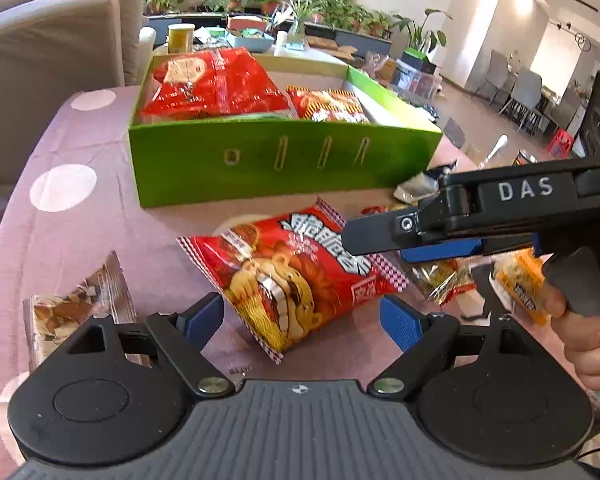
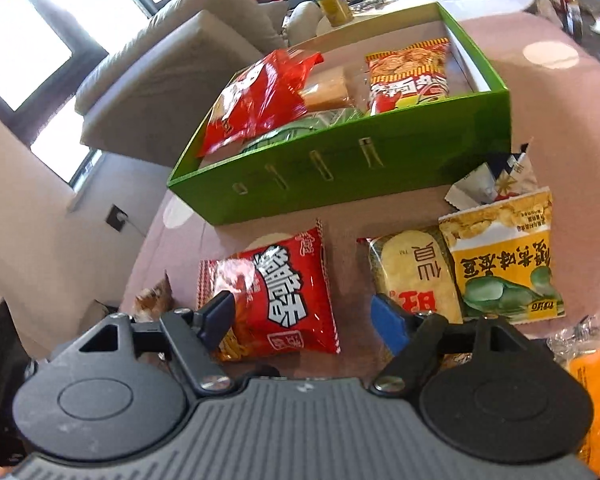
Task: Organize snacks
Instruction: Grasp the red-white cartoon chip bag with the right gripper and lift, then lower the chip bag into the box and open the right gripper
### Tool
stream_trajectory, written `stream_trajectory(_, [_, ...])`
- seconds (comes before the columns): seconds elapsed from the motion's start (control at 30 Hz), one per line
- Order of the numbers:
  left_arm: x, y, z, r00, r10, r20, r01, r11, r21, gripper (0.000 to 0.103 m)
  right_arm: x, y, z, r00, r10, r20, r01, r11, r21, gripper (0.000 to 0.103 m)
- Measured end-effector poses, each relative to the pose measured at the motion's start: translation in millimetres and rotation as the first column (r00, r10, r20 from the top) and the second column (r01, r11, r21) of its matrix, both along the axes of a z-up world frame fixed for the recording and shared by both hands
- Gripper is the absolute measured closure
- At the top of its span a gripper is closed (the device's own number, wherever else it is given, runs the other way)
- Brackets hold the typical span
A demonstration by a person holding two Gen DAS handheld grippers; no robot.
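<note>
A red noodle-snack packet (image 1: 296, 280) lies on the pink tablecloth in front of a green box (image 1: 284, 160). My left gripper (image 1: 302, 318) is open, its blue pads either side of the packet's near end. My right gripper (image 2: 304, 320) is open above the same packet (image 2: 278, 292); in the left wrist view it (image 1: 352, 236) reaches in from the right over the packet. The green box (image 2: 340, 176) holds a big red bag (image 2: 256, 96), a red-yellow packet (image 2: 410, 76) and a green pack.
A brown snack pack (image 1: 76, 304) lies at my left. Yellow rice-cracker (image 2: 416, 276) and green-pea (image 2: 504, 264) packets, an orange pack (image 2: 598, 392) and other wrappers lie to the right. A sofa stands behind the table on the left.
</note>
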State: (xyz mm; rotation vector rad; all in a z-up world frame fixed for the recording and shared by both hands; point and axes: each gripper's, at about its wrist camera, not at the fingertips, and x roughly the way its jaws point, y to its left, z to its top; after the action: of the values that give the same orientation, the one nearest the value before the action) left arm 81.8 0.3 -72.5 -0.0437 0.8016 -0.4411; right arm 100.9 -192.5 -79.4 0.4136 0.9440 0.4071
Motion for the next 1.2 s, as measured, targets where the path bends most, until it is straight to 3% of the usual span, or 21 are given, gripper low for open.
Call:
stream_trajectory(0.17, [4.7,-1.5,-1.0,1.0,0.016,-0.003,-0.016,1.0,0.002,0.019,4.8,-1.7,-2.5,1.0,-0.009,-0.006,0.009,1.0,-0.004,0.033])
stream_trajectory(0.53, [9.7,0.7,-8.1,1.0,0.023,-0.019,-0.023,1.0,-0.02,0.025,18.1,30.3,-2.4,0.997,0.077,0.003,-0.077,0.994,-0.077,0.032])
stream_trajectory(0.57, [9.6,0.2,-8.5,1.0,0.02,-0.014,-0.02,1.0,-0.017,0.025,18.0,31.6,-3.6,0.996,0.086,0.003,-0.085,0.993,-0.078,0.034])
stream_trajectory(0.63, [7.3,-0.2,-9.1,1.0,0.021,-0.005,-0.021,1.0,-0.011,0.025,16.3,36.0,-3.3,0.995,0.099,0.027,-0.095,0.99,-0.103,0.051])
stream_trajectory(0.8, [0.2,-2.1,-3.7,1.0,0.022,0.008,-0.022,0.999,-0.028,0.028,12.1,39.1,0.4,0.993,0.11,0.045,-0.104,0.989,-0.105,0.064])
stream_trajectory(1.2, [-17.7,-12.0,47.3,0.987,-0.006,0.159,0.01,1.0,-0.025,0.028,-15.0,28.5,48.5,0.973,0.094,0.209,-0.078,0.993,-0.086,0.065])
